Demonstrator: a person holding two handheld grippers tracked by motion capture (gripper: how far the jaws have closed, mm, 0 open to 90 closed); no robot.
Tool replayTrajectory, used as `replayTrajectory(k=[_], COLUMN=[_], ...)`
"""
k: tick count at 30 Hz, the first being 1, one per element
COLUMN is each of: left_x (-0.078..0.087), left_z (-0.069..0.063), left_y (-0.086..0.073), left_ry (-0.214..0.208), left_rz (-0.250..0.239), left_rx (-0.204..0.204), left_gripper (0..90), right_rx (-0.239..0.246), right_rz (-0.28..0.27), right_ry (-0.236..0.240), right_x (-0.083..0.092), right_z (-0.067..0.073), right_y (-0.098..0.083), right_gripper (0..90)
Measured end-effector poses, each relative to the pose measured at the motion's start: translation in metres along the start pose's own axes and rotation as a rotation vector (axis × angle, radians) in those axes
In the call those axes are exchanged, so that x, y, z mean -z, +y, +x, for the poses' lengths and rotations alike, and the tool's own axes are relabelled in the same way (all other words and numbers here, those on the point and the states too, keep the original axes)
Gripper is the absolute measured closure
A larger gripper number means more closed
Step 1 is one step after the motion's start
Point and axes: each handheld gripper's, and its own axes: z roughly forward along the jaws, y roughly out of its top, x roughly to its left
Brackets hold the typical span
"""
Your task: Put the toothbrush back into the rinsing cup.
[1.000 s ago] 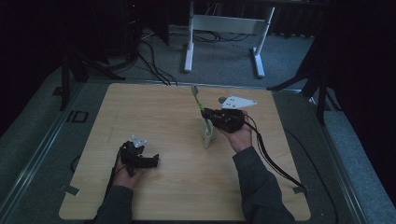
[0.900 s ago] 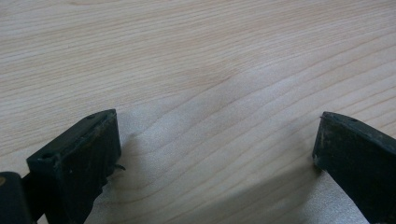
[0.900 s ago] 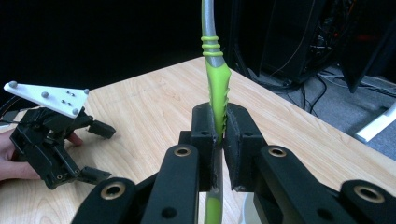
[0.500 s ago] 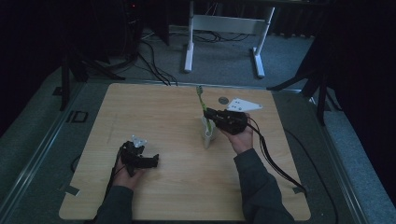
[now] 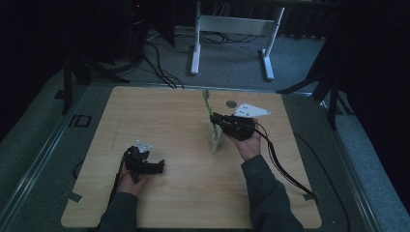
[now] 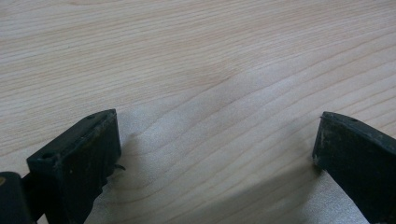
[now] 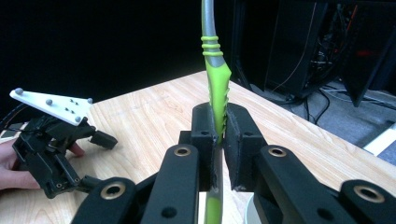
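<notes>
My right gripper (image 7: pixel 219 140) clamps toothbrush (image 7: pixel 215 79) upright above cup (image 5: pixel 216 140), ready for slotting in; left gripper (image 5: pixel 155 167) open, resting well left of cup.

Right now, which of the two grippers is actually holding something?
The right gripper: its jaws are clamped on the green toothbrush, held upright above the white cup. The left gripper rests on the table, jaws wide apart with nothing between them.

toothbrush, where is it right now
The toothbrush stands upright right of the table's centre in the high view, clamped in the right gripper, lower end in the white cup.
</notes>
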Motion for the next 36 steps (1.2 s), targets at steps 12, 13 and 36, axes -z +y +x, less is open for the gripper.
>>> replayTrajectory(k=[12,13,36], left_x=[0.000,0.000,0.000], left_z=[0.000,0.000,0.000], left_y=[0.000,0.000,0.000], left_ry=[0.000,0.000,0.000], left_rz=[0.000,0.000,-0.001], left_rx=[-0.001,-0.001,0.000], left_gripper=[1.8,1.8,1.8], right_rx=[0.007,0.007,-0.003], right_rz=[-0.003,-0.005,-0.024], right_ry=[-0.006,-0.004,-0.006], right_x=[-0.001,-0.001,0.000], right_z=[0.001,0.001,-0.002], right_y=[-0.003,-0.003,-0.013], right_gripper=[82.3,82.4,82.3])
